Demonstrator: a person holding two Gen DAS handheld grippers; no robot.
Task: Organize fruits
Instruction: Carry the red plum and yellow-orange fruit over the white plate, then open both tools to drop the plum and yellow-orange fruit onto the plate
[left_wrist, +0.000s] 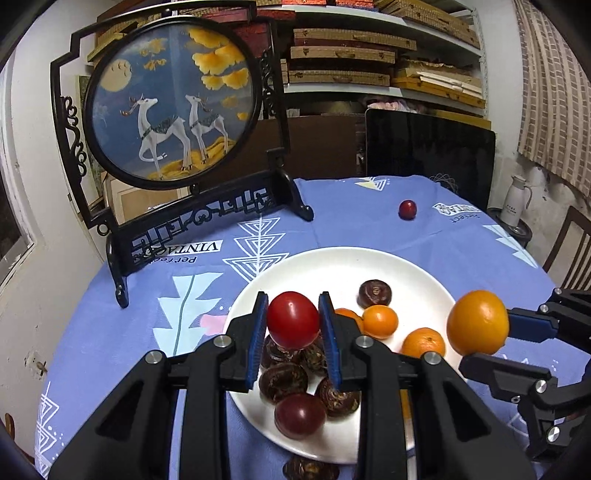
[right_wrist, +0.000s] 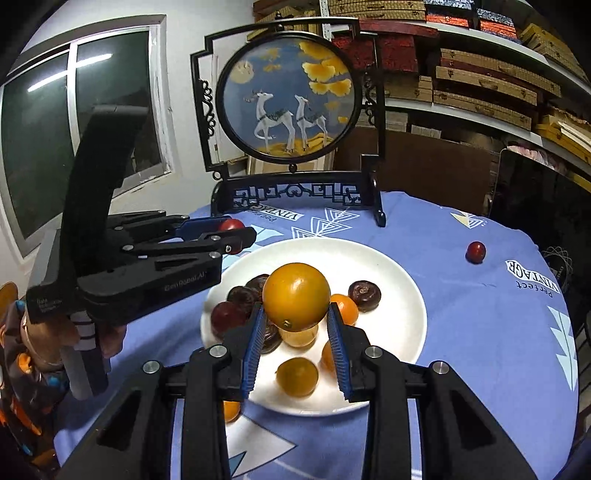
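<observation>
My left fingers (left_wrist: 293, 325) are clamped on a tomato (left_wrist: 293, 319), my right fingers (right_wrist: 295, 332) on an orange (right_wrist: 296, 296), both held above the plate (left_wrist: 406, 273), which already carries dark chestnuts (left_wrist: 373, 293), small oranges (left_wrist: 380, 322) and another tomato (left_wrist: 300, 415). Both fruits sit near the pad tips (round and smooth), so I judge either could squirt out, or roll off the crowded plate on release. Both grippers level, angled slightly down, converging from opposite sides. One red fruit (left_wrist: 407, 209) lies apart on the desk (left_wrist: 369, 229).
</observation>
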